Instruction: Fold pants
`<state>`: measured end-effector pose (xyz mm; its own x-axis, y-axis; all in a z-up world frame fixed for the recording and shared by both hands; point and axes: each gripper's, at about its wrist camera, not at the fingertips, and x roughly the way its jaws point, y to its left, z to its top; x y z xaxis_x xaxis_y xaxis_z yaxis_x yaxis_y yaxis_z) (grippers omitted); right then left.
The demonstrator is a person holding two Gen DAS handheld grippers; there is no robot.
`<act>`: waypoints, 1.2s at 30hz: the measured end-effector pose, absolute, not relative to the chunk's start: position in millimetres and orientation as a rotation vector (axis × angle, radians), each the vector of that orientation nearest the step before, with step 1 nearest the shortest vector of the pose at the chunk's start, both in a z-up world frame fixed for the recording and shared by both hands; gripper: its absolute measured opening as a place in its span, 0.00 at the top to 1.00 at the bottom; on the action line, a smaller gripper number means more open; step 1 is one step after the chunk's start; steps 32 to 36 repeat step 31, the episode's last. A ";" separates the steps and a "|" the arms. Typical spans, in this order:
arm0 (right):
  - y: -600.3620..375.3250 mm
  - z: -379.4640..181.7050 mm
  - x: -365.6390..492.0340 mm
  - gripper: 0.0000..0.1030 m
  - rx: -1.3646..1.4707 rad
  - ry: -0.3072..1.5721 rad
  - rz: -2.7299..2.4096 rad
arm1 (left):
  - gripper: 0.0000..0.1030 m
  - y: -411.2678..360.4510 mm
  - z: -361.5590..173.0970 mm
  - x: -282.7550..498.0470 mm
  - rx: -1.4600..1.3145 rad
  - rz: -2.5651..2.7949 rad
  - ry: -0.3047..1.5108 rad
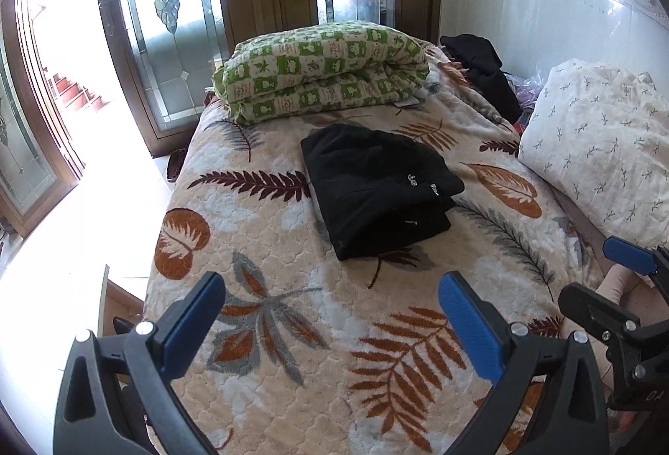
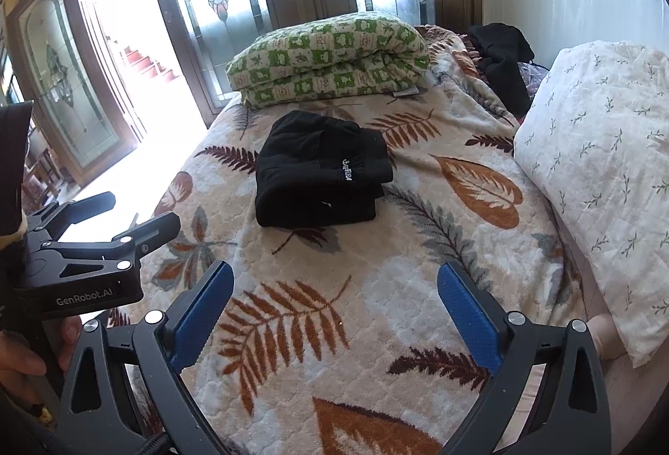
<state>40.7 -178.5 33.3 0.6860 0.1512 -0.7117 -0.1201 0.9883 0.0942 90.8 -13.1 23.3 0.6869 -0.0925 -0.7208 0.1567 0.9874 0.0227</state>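
Black pants (image 1: 376, 191) (image 2: 320, 175) lie folded into a compact stack on the leaf-patterned blanket (image 1: 292, 329) (image 2: 376, 308), with small white lettering on the top layer. My left gripper (image 1: 330, 313) is open and empty, held back well short of the pants. My right gripper (image 2: 334, 300) is also open and empty, likewise behind the stack. In the left wrist view the right gripper (image 1: 619, 288) shows at the right edge. The left gripper (image 2: 104, 221) appears at the left of the right wrist view, with a hand (image 2: 25, 354) below it.
A folded green checked quilt (image 1: 326, 70) (image 2: 330, 58) lies beyond the pants. Dark clothes (image 1: 485, 70) (image 2: 501, 58) are heaped at the far right. A white floral pillow (image 1: 602, 146) (image 2: 598, 171) sits on the right. Glass doors (image 1: 167, 16) stand past the bed's left edge.
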 end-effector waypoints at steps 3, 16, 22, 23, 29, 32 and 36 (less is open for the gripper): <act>-178.7 35.8 41.7 0.04 0.039 0.799 0.149 | 0.00 -12.2 25.4 93.1 0.083 -0.139 0.797; -178.5 43.5 43.9 0.04 0.052 0.790 0.138 | 0.00 -14.6 29.1 96.5 0.094 -0.145 0.795; -179.3 45.8 43.7 0.04 0.063 0.788 0.133 | 0.00 -13.9 31.7 96.4 0.097 -0.147 0.790; -179.5 46.1 43.5 0.04 0.065 0.788 0.133 | 0.00 -13.7 31.8 96.7 0.095 -0.148 0.791; -178.8 45.8 43.9 0.04 0.060 0.795 0.134 | 0.00 -13.9 31.9 96.3 0.081 -0.157 0.799; -177.6 45.3 43.5 0.04 0.060 0.798 0.132 | 0.00 -14.5 30.9 95.4 0.081 -0.157 0.800; -177.6 45.3 43.5 0.04 0.060 0.798 0.132 | 0.00 -14.5 30.9 95.4 0.081 -0.157 0.800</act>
